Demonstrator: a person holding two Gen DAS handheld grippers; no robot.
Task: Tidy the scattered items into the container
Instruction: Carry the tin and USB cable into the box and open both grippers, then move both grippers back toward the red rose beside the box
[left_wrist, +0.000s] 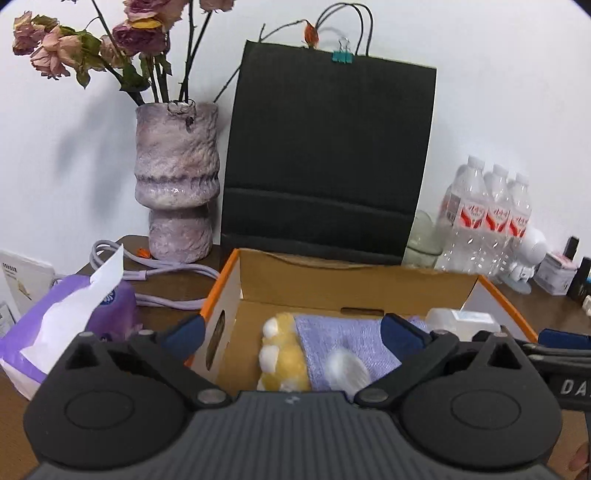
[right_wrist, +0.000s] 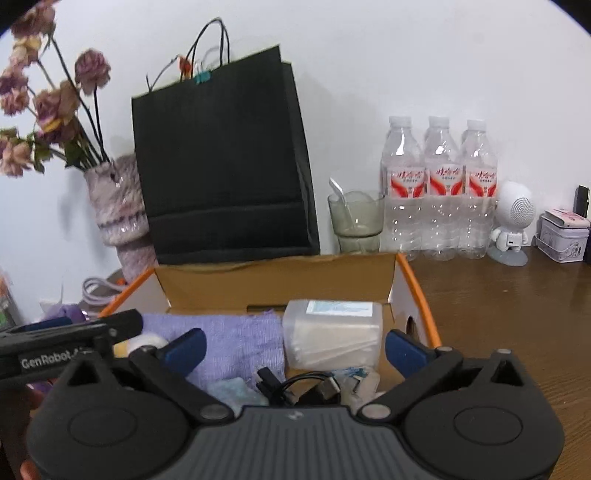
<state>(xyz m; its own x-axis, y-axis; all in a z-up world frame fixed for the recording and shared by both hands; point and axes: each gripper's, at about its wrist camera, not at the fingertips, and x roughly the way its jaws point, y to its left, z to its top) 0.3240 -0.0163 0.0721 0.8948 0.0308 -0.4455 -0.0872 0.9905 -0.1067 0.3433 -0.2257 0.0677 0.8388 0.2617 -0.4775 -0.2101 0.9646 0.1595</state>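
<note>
Against the counter's (right_wrist: 498, 295) back edge, before the black bag (left_wrist: 328, 155), the cardboard box (left_wrist: 354, 284) holds a purple cloth (right_wrist: 236, 339), plush toy (left_wrist: 284, 354) and plastic case (right_wrist: 332, 332). Left gripper (left_wrist: 295, 332) and right gripper (right_wrist: 295, 349) fingers gape wide, empty, over it.

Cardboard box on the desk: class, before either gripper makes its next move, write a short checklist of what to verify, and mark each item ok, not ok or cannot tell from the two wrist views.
1. Left gripper open, nothing between its fingers: ok.
2. Right gripper open, nothing between its fingers: ok.
3. Purple cloth, yellow plush toy and clear plastic case lie inside the cardboard box: ok.
4. Black cable lies inside the box: ok.
5. Desk in front of the box free of leftover items: cannot tell, the grippers hide it.
6. Tissue pack left of the box belongs to the tidying: cannot tell.
</note>
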